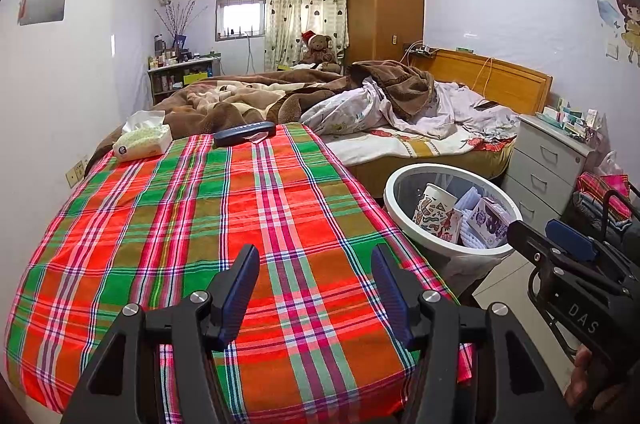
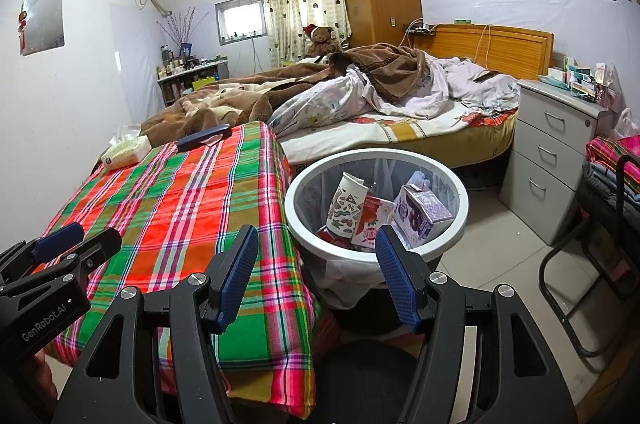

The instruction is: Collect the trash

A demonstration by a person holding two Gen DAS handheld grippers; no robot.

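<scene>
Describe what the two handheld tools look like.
Both are matte black angular frames with silver bolts and ribbed blue finger pads. The right tool carries white "DAS" lettering on its body; the left tool reads "GenRobot.AI". No cables visible.

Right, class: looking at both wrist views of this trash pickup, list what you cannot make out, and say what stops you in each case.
- Bottom of the trash bin: right wrist view, hidden under the paper cup and cartons.
- Object beneath the dark blue case: left wrist view, mostly covered by the case.
- Print on the purple carton: too small in both views.
- Items on the nightstand: too small and warped near the edge of the left wrist view.
</scene>
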